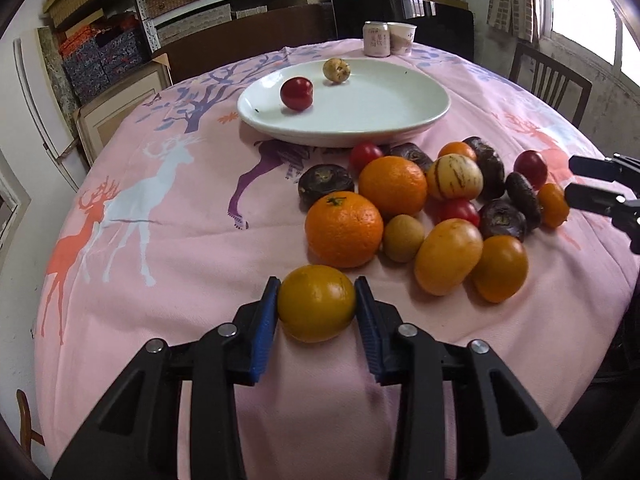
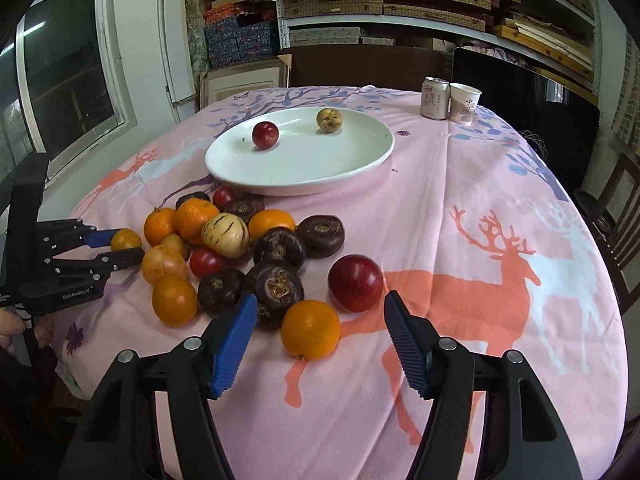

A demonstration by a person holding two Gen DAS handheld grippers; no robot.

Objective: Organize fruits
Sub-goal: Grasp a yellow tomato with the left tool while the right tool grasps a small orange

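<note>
At lower centre, left wrist view: left gripper point(image 1: 316, 304) jaws hold a yellow-orange fruit point(image 1: 316, 303) low over the tabletop point(image 1: 192, 264).
Doing it well: lift clear, carry to the plate point(image 1: 400, 108), set down gently so it cannot roll.
Right view only: right gripper point(image 2: 320, 320) jaws wide, nothing held, orange point(image 2: 310, 329) and red plum point(image 2: 355, 282) between them.

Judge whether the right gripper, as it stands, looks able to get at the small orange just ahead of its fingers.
Probably yes. The right gripper is open, the small orange sits between its blue fingers, and only a dark water chestnut crowds its left side.
</note>
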